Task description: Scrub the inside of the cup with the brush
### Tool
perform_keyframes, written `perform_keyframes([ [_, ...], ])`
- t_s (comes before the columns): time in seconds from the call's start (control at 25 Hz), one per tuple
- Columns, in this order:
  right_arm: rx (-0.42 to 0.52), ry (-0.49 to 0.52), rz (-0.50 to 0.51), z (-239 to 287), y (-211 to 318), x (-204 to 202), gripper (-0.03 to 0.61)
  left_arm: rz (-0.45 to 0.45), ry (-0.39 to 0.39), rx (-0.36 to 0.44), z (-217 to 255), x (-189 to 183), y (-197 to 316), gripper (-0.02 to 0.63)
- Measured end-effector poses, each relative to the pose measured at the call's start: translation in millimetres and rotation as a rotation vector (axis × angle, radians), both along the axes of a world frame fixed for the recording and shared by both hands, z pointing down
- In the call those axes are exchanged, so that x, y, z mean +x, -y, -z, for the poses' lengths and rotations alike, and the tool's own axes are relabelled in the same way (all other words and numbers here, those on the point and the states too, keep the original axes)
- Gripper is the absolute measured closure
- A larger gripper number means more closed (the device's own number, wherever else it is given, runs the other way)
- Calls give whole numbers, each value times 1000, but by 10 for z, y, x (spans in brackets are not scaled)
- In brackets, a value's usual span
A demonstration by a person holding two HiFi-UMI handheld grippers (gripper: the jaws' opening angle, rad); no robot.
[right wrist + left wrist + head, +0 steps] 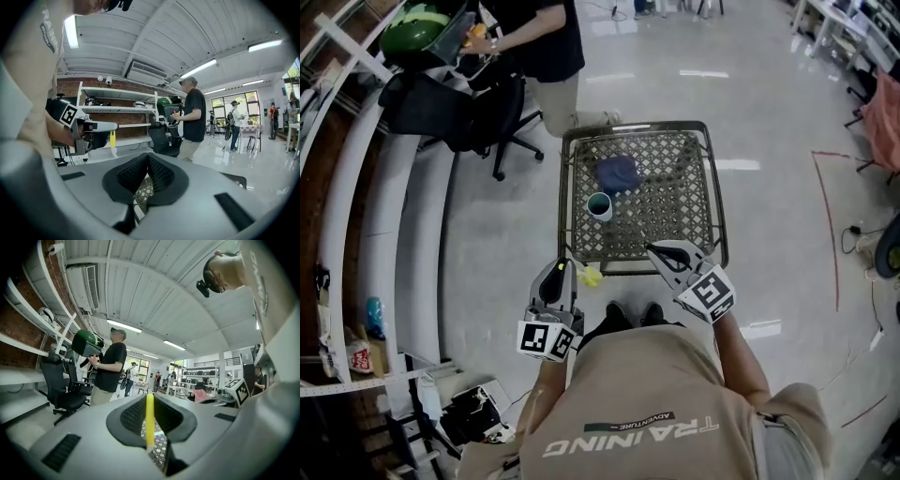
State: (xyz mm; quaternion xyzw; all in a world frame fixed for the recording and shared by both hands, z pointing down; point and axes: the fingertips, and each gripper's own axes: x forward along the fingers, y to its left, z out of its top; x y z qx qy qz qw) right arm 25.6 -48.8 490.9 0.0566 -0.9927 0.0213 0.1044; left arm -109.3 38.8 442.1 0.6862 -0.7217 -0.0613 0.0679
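The person's bare forearms reach forward at waist height. The grey plastic left hand-held gripper points level, its jaws clamped on a thin yellow brush handle. The matching right hand-held gripper tips slightly downward, jaws pressed together, empty.

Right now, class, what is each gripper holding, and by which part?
The left gripper holds the yellow brush, jaws shut on its thin handle. The right gripper holds nothing; its jaws are shut together.

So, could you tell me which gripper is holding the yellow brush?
The left gripper, with the yellow brush between its jaws; the right gripper is shut, empty.
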Motion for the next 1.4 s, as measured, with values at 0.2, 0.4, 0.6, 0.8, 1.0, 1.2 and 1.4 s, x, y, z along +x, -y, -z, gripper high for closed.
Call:
perform_keyframes([
  [0.2,1,0,8,-70,51,-168,561,-6,-7,-3,-113,-167,100,561],
  [0.4,-27,3,-30,-77,270,-274,561,-61,-23,-14,-180,-274,449,561],
  [0.6,-29,1,-60,-5,311,-663,561,-129,-12,14,-77,-643,623,561],
  [0.8,-2,-3,-109,26,510,-948,561,-160,-24,25,-29,-898,835,561],
  [1.0,4,4,-198,19,691,-1140,561,-202,-22,24,-54,-1178,955,561],
  [1.2,22,-20,-221,-41,867,-1193,561,-248,-14,24,-86,-1256,1062,561],
  [1.4,22,-26,-182,-20,911,-1248,561,-218,-27,4,-110,-1267,1123,561],
])
